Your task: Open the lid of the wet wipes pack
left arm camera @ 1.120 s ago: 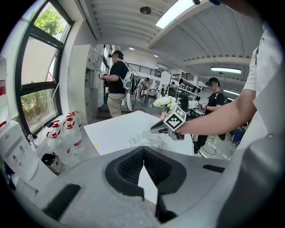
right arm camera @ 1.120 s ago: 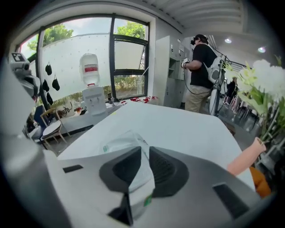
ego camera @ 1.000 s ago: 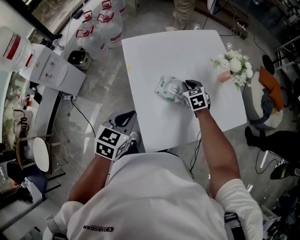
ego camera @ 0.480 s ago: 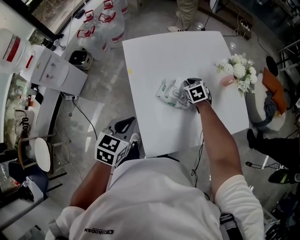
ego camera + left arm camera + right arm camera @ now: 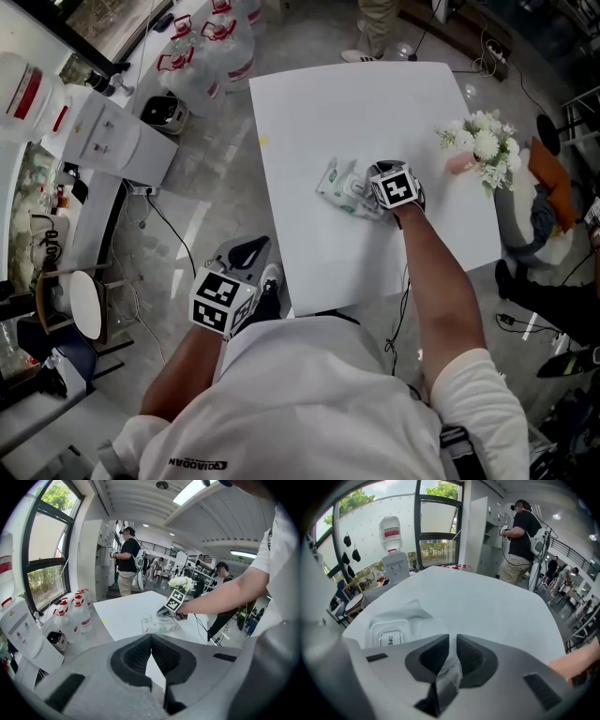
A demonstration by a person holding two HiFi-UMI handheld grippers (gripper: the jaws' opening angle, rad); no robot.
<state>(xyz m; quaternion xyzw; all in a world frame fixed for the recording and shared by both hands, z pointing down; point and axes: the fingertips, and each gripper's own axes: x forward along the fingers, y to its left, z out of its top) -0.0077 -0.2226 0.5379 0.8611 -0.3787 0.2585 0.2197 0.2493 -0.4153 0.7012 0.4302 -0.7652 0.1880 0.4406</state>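
Observation:
The wet wipes pack [image 5: 341, 187] lies in the middle of the white table [image 5: 356, 94]; it is soft, white and green. Its white flip lid [image 5: 389, 638], printed OPEN, lies flat and closed on top. My right gripper [image 5: 375, 183] points steeply down at the pack's right end. Its jaws have just been closing, and the crinkled end film sits pinched between them in the right gripper view [image 5: 452, 641]. My left gripper [image 5: 249, 247] hangs off the table's near left corner, away from the pack [image 5: 159, 624]. Its pads [image 5: 140, 653] meet at the tip with nothing between.
A bunch of white flowers in a pink vase [image 5: 476, 141] stands at the table's right edge. Several water bottles [image 5: 211, 47] and a white dispenser [image 5: 103, 141] sit on the floor to the left. A person [image 5: 522, 536] stands beyond the table's far side.
My right gripper has come down onto the pack's right end, and the pack now looks more rumpled there. The left gripper has stayed where it was.

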